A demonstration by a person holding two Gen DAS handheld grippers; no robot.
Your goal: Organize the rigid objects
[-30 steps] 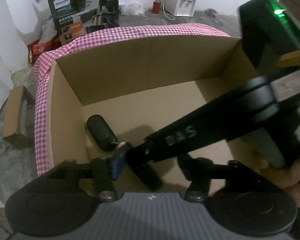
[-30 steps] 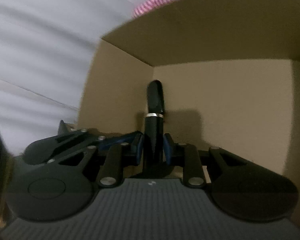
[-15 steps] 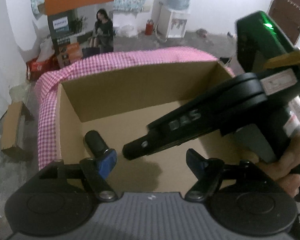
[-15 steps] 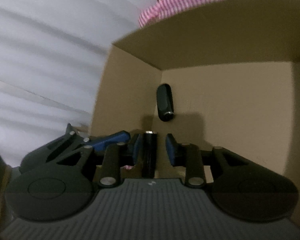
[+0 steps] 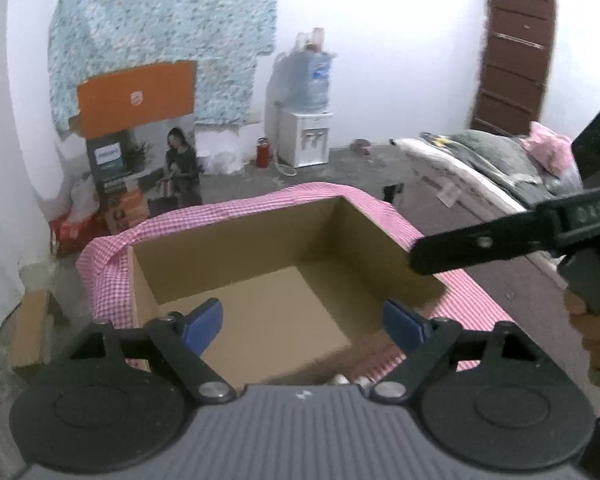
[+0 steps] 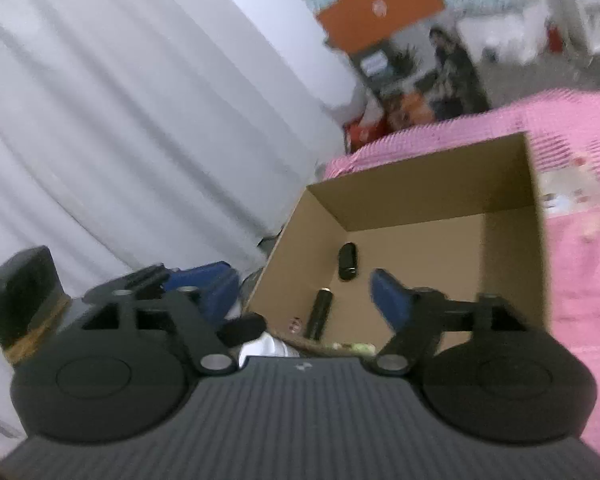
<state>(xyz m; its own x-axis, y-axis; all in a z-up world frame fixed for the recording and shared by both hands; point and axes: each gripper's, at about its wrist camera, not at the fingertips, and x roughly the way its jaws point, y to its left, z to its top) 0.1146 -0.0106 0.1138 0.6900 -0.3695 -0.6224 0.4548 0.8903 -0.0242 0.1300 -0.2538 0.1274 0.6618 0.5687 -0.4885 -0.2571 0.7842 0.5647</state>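
Checked cloth [image 5: 452, 280] under cardboard box [image 5: 236, 256]

Left gripper [image 5: 304, 322]: black linkage arms, silver pivot screws, blue pads [image 5: 202, 322], round black discs at 7 and 5 o'clock, ribbed grey housing. Right gripper [image 6: 306, 294]: same build, blue pads [image 6: 390, 300]; white digits on its arm at 3 o'clock, left view.

Pink checked cloth [image 5: 466, 300] on surface, probably table; cardboard box [image 5: 236, 252] atop.
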